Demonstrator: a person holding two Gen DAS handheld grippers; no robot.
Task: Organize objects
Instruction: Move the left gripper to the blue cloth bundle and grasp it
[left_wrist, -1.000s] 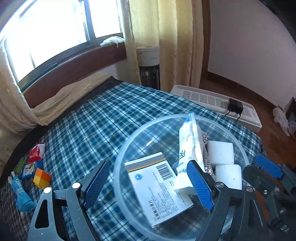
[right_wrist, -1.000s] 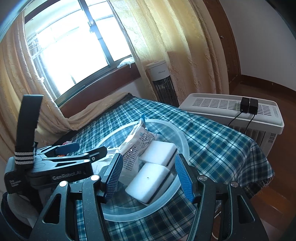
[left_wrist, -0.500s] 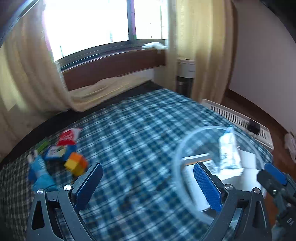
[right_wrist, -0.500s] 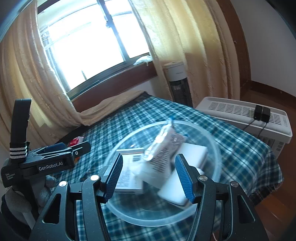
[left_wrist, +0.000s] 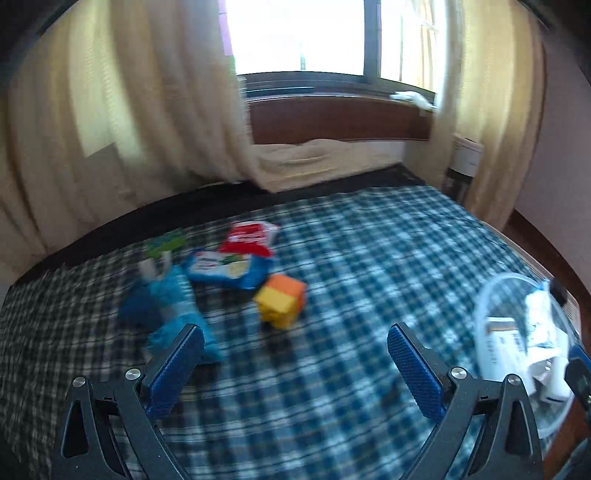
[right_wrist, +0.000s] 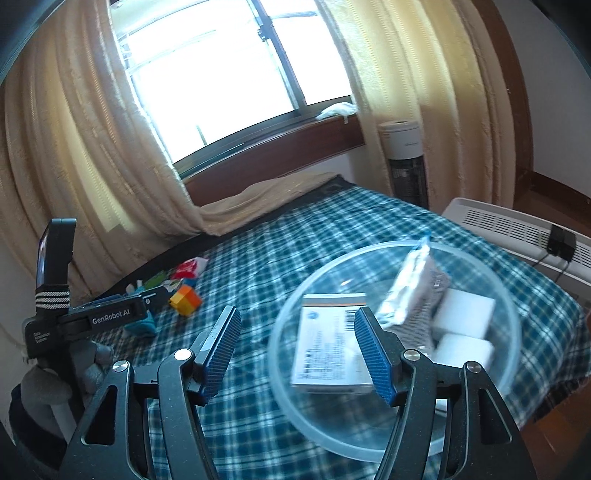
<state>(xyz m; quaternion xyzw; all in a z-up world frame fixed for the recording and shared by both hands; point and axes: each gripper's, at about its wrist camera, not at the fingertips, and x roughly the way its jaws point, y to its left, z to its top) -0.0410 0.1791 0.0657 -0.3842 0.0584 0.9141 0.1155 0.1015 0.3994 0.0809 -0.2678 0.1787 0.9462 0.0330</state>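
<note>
My left gripper (left_wrist: 295, 354) is open wide above the blue checked cloth, with nothing between its fingers. Ahead of it lie an orange and yellow cube (left_wrist: 282, 299), a blue plush toy (left_wrist: 173, 306), a blue pack (left_wrist: 229, 269), a red packet (left_wrist: 249, 236) and a small green item (left_wrist: 164, 243). A clear plastic bowl (right_wrist: 399, 446) holds a barcoded white box (right_wrist: 325, 350), a silvery packet (right_wrist: 410, 288) and two white blocks (right_wrist: 465, 314). The jaws of my right gripper (right_wrist: 295, 332) are opening in front of the bowl's left rim, touching nothing.
Cream curtains and a bright window back the table. A cream cloth (right_wrist: 266, 195) lies along the far edge. A white heater (right_wrist: 517, 229) and a tower fan (right_wrist: 406, 162) stand off the right side. The left gripper's black body (right_wrist: 110, 315) is at the left.
My left gripper swung left, away from the bowl and toward the loose items, and its jaws widened. The right gripper drew back from over the bowl and opened a little.
</note>
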